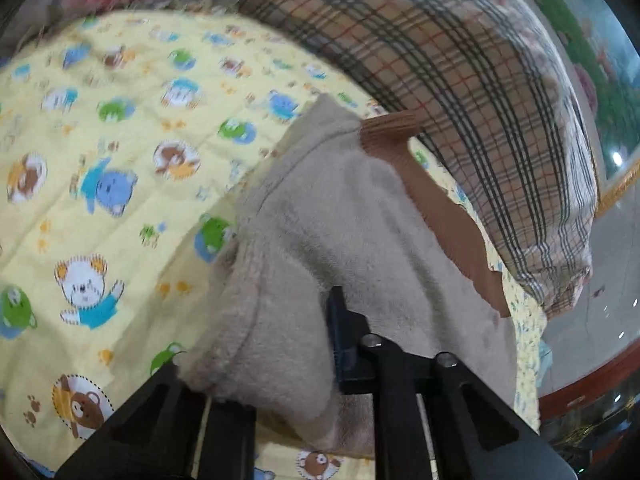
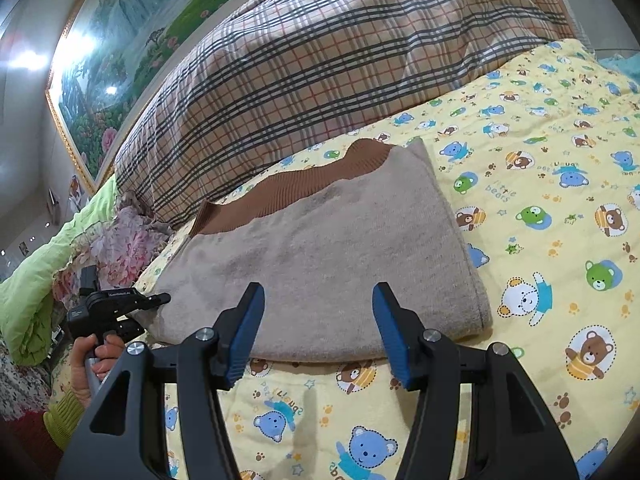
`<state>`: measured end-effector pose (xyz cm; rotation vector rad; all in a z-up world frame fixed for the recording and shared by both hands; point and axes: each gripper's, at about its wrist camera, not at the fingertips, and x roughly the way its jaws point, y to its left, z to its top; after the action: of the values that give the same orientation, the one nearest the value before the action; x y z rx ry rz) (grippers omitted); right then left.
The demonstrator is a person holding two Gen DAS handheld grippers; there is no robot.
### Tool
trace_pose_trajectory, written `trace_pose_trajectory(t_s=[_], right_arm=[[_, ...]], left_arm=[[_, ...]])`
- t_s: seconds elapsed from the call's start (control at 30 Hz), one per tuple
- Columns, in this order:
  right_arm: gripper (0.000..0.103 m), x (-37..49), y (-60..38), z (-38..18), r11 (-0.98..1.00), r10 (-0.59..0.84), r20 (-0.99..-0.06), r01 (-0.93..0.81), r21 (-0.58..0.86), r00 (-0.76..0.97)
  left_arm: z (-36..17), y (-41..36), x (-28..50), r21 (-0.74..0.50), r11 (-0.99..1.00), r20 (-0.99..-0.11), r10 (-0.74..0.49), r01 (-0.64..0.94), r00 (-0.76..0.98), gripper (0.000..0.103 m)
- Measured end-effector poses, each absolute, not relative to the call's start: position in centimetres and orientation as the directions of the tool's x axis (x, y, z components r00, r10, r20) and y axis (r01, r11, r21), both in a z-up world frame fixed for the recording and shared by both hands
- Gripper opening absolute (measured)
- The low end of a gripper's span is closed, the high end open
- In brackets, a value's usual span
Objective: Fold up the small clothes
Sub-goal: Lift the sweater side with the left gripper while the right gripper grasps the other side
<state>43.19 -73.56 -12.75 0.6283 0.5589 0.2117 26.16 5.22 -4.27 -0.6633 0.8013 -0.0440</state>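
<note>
- At the far left of my right-hand view, a person's hand (image 2: 98, 360) in a green sleeve holds my left gripper (image 2: 154, 306) at the left edge of the garment. In its own close view the jaws are clenched on a fold of that cloth.
- The beige garment (image 2: 320, 264) lies flat on a yellow bear-print quilt (image 2: 540, 240), in the middle of the scene, with a plaid pillow (image 2: 320, 60) beyond it.
- Its brown ribbed band (image 2: 288, 188) runs along the far edge, so the garment points away from me. Its long axis appears to run left to right, slightly angled – the right end sits farther off.
- My right gripper (image 2: 318, 332) hovers at the near edge, jaws released, nothing between them.
- My judgement: a fold is being set up, the left edge gripped for carrying across. The next move calls for a lift of that edge rightward, kept level so the cloth lands square, while my right jaws pin or take the near edge.
</note>
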Motion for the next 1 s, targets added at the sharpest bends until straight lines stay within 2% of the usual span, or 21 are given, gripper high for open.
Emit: trace_pose_trajectory(t_s=[0.07, 0.33, 0.43, 0.5, 0.6, 0.7, 0.8, 0.93, 1.0], right_arm=[[0.057, 43.2, -73.7, -12.8, 0.786, 0.355, -0.423, -0.022, 0.617, 0.834], [0.057, 43.1, -74.6, -13.0, 0.752, 0.369, -0.396, -0.020, 0.659, 0.841], [0.057, 43.4, -75.5, -12.8, 0.730, 0.378, -0.386, -0.014, 0.683, 0.842], [0.057, 43.7, -76.3, -12.3, 0.721, 0.376, -0.384, -0.006, 0.692, 0.843], [0.057, 45.1, -77.4, -11.4, 0.718, 0.390, -0.389, -0.011, 0.696, 0.835], [0.057, 48.4, -78.0, -11.2, 0.693, 0.471, -0.418, -0.032, 0.720, 0.777], [0.058, 51.7, -77.2, -11.0, 0.700, 0.531, -0.440, -0.082, 0.710, 0.724], [0.068, 56.8, -75.1, -11.9, 0.605, 0.664, -0.398, -0.141, 0.784, 0.633], [0.069, 59.0, -74.1, -12.7, 0.589, 0.687, -0.409, -0.130, 0.798, 0.600]], left_arm=[[-2.9, 4.3, 25.9, -0.551, 0.819, -0.630, -0.281, -0.162, 0.724, 0.009], [3.3, -4.1, 25.8, -0.572, 0.803, -0.487, -0.497, 0.168, 0.719, 0.008], [3.7, -8.7, 25.8, -0.558, 0.775, -0.472, -0.590, 0.295, 0.655, 0.008], [2.9, -12.1, 26.2, -0.533, 0.765, -0.499, -0.629, 0.362, 0.595, 0.008], [0.1, -15.2, 27.2, -0.505, 0.775, -0.566, -0.630, 0.381, 0.532, 0.008], [-3.1, -16.2, 28.4, -0.507, 0.791, -0.619, -0.611, 0.344, 0.494, 0.008], [-3.7, -15.4, 28.6, -0.552, 0.769, -0.601, -0.634, 0.321, 0.486, 0.008], [-3.1, -15.1, 28.6, -0.558, 0.762, -0.590, -0.643, 0.328, 0.489, 0.008], [-2.6, -14.9, 28.2, -0.562, 0.756, -0.579, -0.650, 0.336, 0.493, 0.008]])
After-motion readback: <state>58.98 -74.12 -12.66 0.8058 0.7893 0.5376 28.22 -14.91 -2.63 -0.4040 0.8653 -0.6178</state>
